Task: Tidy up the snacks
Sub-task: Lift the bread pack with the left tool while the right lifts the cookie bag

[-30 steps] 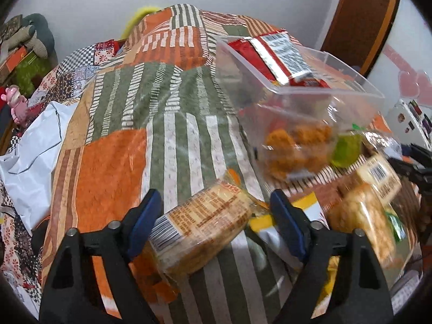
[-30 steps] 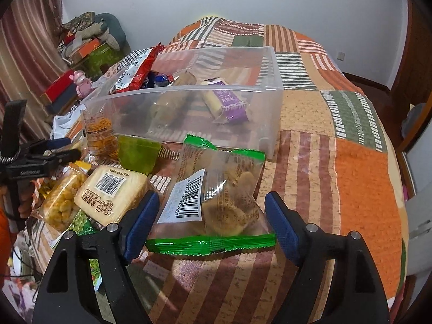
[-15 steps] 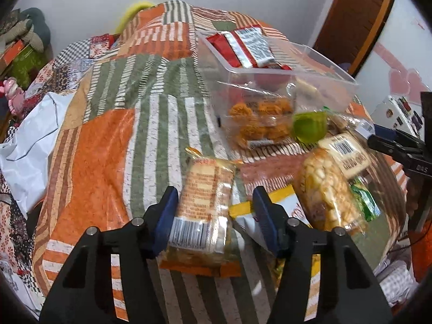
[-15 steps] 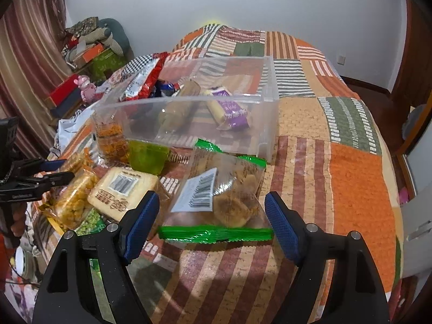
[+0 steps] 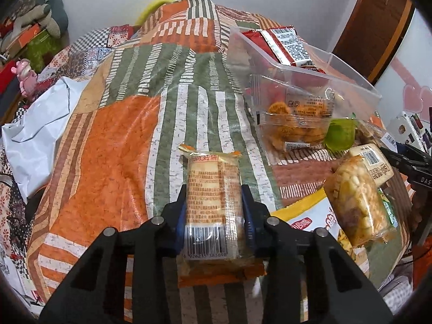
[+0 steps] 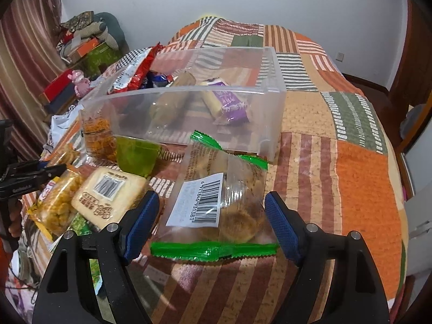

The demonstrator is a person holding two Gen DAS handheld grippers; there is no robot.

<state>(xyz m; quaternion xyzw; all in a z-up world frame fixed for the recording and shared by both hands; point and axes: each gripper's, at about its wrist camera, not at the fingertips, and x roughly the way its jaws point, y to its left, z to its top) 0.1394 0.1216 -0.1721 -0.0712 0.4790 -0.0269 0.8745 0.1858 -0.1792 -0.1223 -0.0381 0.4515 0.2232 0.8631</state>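
My left gripper [image 5: 214,213] is shut on an orange-edged cracker packet [image 5: 213,189] that lies on the patchwork bedspread. A clear plastic bin [image 5: 351,81] stands ahead to the right and holds a red snack bag [image 5: 283,46] and other packs. My right gripper [image 6: 210,221] is open, its fingers either side of a clear green-sealed cookie bag [image 6: 218,202] in front of the bin [image 6: 270,91]. The bin holds a purple bar [image 6: 229,102]. The left gripper [image 6: 35,174] shows at the left edge of the right wrist view.
Loose snacks lie by the bin: a yellow puffed snack pack [image 6: 58,205], a pale barcode pack [image 6: 108,194], a green cup [image 6: 136,156], a tub of orange biscuits [image 5: 294,127]. A white bag [image 5: 35,124] and floor clutter lie left of the bed.
My left gripper has closed on the cracker packet, which turned lengthwise between the fingers. My right gripper stayed open over the cookie bag, shifting only slightly.
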